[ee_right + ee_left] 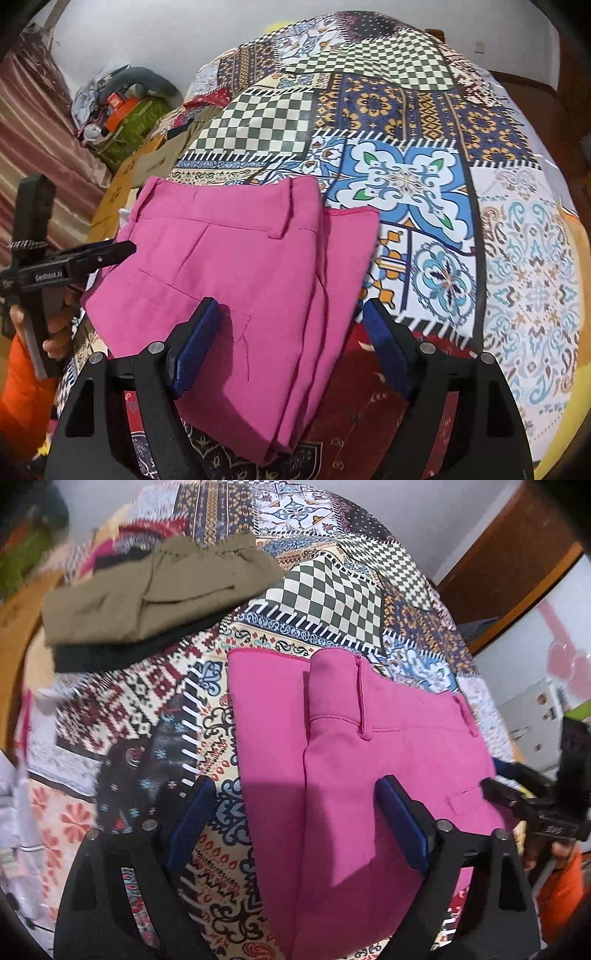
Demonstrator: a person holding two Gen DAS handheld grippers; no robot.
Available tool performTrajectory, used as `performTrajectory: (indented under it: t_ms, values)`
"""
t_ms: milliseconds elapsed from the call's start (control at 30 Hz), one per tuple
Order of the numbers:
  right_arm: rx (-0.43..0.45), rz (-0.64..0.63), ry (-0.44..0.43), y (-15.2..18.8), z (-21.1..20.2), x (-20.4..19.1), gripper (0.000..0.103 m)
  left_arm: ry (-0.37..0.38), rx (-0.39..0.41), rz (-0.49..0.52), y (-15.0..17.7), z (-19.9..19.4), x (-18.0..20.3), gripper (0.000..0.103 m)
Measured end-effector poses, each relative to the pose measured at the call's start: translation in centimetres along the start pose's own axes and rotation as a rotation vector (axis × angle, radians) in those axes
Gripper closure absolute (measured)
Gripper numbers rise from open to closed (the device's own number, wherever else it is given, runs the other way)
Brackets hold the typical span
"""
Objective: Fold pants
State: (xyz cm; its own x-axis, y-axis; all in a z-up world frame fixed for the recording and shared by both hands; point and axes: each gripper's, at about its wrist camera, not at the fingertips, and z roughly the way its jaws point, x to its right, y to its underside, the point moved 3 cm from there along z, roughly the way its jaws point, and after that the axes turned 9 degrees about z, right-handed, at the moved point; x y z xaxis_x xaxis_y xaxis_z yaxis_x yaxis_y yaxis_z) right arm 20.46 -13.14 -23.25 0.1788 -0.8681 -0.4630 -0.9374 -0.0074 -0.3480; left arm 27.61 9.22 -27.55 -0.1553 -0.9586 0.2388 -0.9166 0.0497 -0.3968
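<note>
Pink pants [369,738] lie folded compact on patchwork bedspread [406,177], waistband far. Left tongs [295,812], right tongs [291,325] both agape, gripping nothing. Folding looks done; perhaps stacking onto olive pile [155,590] left.

Home bedroom: patchwork bedspread [406,122], folded clothes [155,590].

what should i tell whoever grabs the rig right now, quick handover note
Left gripper: open, holding nothing, over the left edge of the pink pants.
Right gripper: open, holding nothing, over their right edge.
Pink pants lie folded flat on the patchwork bedspread, waistband away from the grippers.
Olive pants sit folded on a dark garment at the far left.
Done: pink pants folded and let go.
Left: possibly one more fold, or stacking them.
</note>
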Motion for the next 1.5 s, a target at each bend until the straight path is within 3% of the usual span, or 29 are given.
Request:
performTrajectory:
  t_ms: [33, 100, 167, 267, 500, 733, 1000, 1267, 1500]
  values:
    - [-0.003, -0.007, -0.002, -0.1, 0.2, -0.1, 0.028, 0.004, 0.005, 0.000, 0.0, 0.0, 0.1, 0.017]
    - [-0.005, -0.024, -0.007, -0.1, 0.3, -0.4, 0.036, 0.010, 0.020, 0.010, -0.1, -0.3, 0.5, 0.030]
    - [-0.004, -0.036, -0.024, -0.2, 0.4, -0.7, 0.052, 0.013, 0.033, 0.031, -0.1, -0.7, 1.3, 0.043]
    - [0.000, -0.030, -0.022, -0.2, 0.5, -0.9, 0.066, 0.029, 0.029, 0.042, -0.3, -0.8, 2.0, 0.060]
    - [0.030, -0.034, -0.014, -0.6, -0.1, -0.9, 0.088, 0.040, 0.027, -0.005, -0.5, -1.7, 2.1, 0.081]
    - [0.107, -0.111, -0.044, -2.2, -2.3, -3.2, 0.093, -0.061, 0.097, 0.061, -1.0, -5.0, 2.8, 0.083]
    - [0.211, -0.221, -0.075, -6.2, -4.0, -8.7, 0.093, -0.143, 0.229, 0.074, -4.3, -10.2, 0.4, 0.083]
    - [0.258, -0.288, -0.111, -11.8, -2.7, -13.8, 0.093, -0.215, 0.316, 0.044, -8.2, -13.4, -4.6, 0.083]
    - [0.274, -0.369, -0.108, -16.5, 0.7, -18.3, 0.093, -0.286, 0.339, 0.012, -11.6, -13.2, -9.7, 0.083]
